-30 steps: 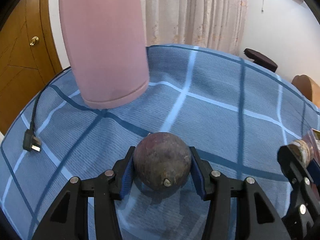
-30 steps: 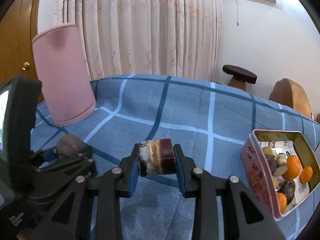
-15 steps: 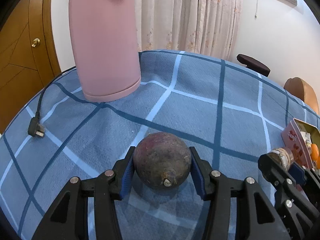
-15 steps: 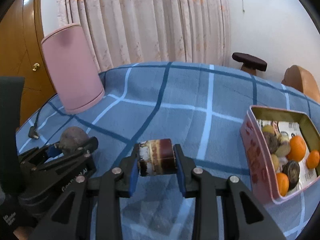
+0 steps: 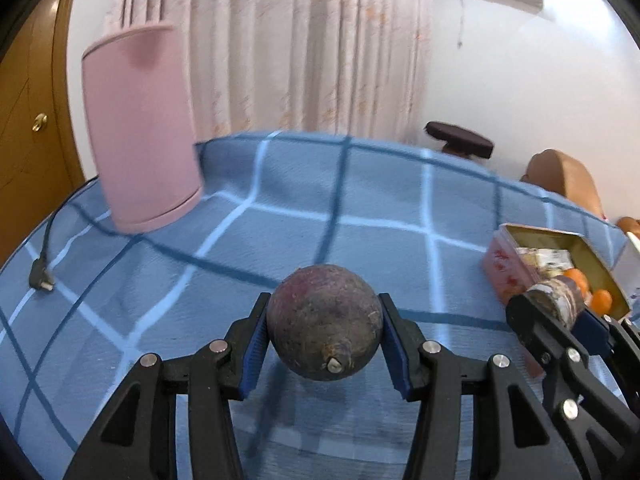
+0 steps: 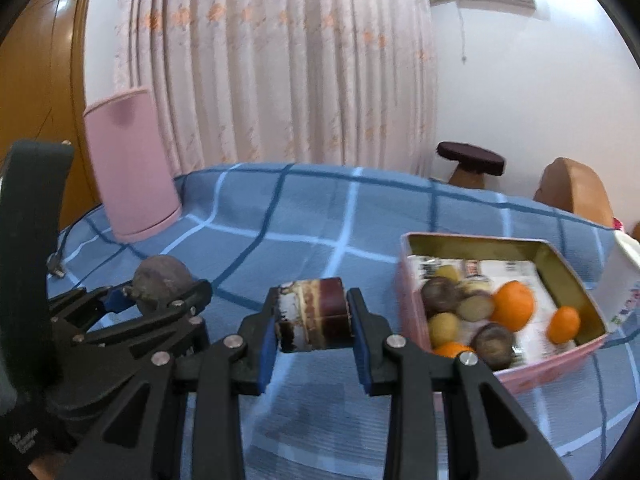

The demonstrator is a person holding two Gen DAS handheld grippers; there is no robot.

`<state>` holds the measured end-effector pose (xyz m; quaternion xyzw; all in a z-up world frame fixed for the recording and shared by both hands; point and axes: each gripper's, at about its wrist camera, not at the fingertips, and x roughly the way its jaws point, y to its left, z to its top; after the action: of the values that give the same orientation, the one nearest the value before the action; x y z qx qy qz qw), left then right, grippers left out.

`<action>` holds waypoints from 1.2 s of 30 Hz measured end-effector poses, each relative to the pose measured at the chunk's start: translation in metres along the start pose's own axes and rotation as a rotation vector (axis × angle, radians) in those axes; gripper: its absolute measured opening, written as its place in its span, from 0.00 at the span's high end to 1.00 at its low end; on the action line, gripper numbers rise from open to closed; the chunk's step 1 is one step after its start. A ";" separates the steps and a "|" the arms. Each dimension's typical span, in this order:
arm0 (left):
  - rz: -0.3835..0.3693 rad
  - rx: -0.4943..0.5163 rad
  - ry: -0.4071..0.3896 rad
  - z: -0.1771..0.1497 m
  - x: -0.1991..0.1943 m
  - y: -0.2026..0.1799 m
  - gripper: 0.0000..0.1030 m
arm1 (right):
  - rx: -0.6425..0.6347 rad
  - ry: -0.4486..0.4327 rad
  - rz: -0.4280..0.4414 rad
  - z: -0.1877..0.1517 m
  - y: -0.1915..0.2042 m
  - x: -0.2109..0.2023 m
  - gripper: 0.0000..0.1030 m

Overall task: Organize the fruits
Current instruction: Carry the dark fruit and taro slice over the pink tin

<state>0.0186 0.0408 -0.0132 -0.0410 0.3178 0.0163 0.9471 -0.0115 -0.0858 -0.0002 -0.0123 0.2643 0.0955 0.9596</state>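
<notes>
- A round, dark purple fruit [image 5: 325, 322] sits clamped between the blue pads of the left tongs [image 5: 324, 340], held above the blue checked cloth [image 5: 280, 216] that covers the desk; its small stem nub faces the camera.
- In the right wrist view the same fruit [image 6: 161, 278] and left tongs [image 6: 152, 300] show at the left, over the cloth.
- The right tongs [image 6: 314, 320] are clamped on a short layered block [image 6: 310, 312], brown, cream and white in bands, also held above the cloth.
- From the left wrist view the right tongs [image 5: 560, 312] appear at the right edge with the block [image 5: 558, 294] in their grip.
- A pink tin box [image 6: 516, 376] stands open on the cloth near the desk's right edge, just beside the right tongs.
- Inside it lie oranges [image 6: 514, 306], dark round fruits [image 6: 440, 294] and a yellowish one [image 6: 444, 326], on printed paper.
- A tall pink container [image 5: 140, 132] stands at the far left corner of the desk.
- A black cable with a plug [image 5: 40, 280] lies on the cloth at the left edge.
- Beyond the desk hang pale curtains [image 6: 280, 60]; a dark stool [image 6: 470, 158] stands to the right.
</notes>
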 end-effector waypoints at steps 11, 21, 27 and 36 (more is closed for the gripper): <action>-0.059 0.060 -0.042 -0.009 -0.014 -0.054 0.49 | 0.048 -0.030 -0.040 -0.005 -0.051 -0.023 0.66; -0.146 0.113 -0.051 -0.013 -0.020 -0.107 0.49 | 0.080 -0.084 -0.134 -0.008 -0.098 -0.049 0.66; -0.199 0.155 -0.081 -0.010 -0.026 -0.140 0.49 | 0.135 -0.093 -0.196 -0.009 -0.132 -0.056 0.66; -0.313 0.182 -0.031 -0.004 -0.015 -0.187 0.49 | 0.218 -0.102 -0.307 -0.006 -0.181 -0.063 0.66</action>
<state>0.0143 -0.1459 0.0053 -0.0040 0.2930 -0.1595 0.9427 -0.0333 -0.2745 0.0217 0.0565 0.2191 -0.0809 0.9707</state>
